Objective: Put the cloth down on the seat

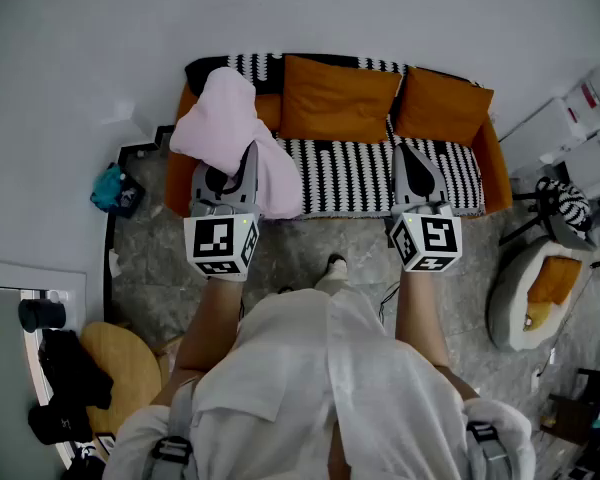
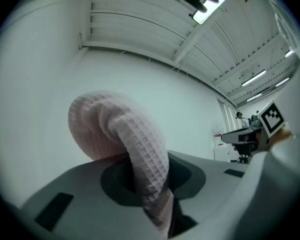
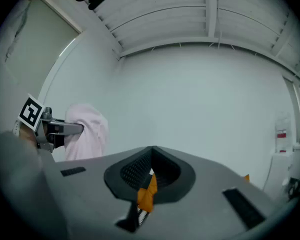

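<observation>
A pale pink waffle-weave cloth (image 1: 225,118) hangs bunched from my left gripper (image 1: 248,153), which is shut on it above the left end of the sofa. In the left gripper view the cloth (image 2: 120,129) loops up and over out of the left gripper (image 2: 155,184), pinched between the jaws. The sofa seat (image 1: 360,173) has a black-and-white zigzag cover. My right gripper (image 1: 408,150) is held over the seat's right half, shut and holding nothing. In the right gripper view the right gripper (image 3: 150,176) has its jaws together, and the cloth (image 3: 87,134) shows at the left.
Two orange cushions (image 1: 340,96) lean on the sofa back, with orange armrests at both ends. A teal object (image 1: 110,188) lies on the floor at left. A round wooden table (image 1: 120,368) with dark items is near left; a beanbag (image 1: 535,288) and white boxes (image 1: 580,128) stand at right.
</observation>
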Available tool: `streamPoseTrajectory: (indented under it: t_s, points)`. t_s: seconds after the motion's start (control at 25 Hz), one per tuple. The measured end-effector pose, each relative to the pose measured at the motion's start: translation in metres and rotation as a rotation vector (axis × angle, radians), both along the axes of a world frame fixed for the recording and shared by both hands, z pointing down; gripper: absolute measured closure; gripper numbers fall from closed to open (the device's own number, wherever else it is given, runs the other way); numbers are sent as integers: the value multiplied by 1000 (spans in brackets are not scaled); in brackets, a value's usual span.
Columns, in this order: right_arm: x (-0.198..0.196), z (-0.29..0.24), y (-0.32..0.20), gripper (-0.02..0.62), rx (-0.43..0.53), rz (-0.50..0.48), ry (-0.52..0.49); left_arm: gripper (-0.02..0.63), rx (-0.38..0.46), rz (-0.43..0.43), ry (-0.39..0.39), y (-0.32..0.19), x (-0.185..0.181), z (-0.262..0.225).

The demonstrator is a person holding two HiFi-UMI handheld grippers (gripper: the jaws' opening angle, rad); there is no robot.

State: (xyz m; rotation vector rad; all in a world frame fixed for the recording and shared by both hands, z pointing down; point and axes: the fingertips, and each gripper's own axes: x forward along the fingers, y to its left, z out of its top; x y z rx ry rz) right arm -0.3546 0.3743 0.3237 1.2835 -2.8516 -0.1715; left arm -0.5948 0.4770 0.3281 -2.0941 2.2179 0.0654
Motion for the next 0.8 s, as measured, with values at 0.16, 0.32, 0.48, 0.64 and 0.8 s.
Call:
streamPoseTrajectory:
  t_s: [0.16,0.32,0.48,0.64,0.8]
  points:
    - [-2,-1,-2,591,4,1,3,500,-3,13,7,-2,2,1]
    - [0,1,-3,591,-1,5,4,500,-1,30,11,-4,7,1]
    - [3,4,-1,591,-8,10,7,500,2,59,8,-5,15,0]
    - [10,6,-2,589,-21,15,-4,500,-7,89,7,-12,26,3]
    - [22,11,-10,588,-39,17,-32,500,-24,112,5,-25,39,10]
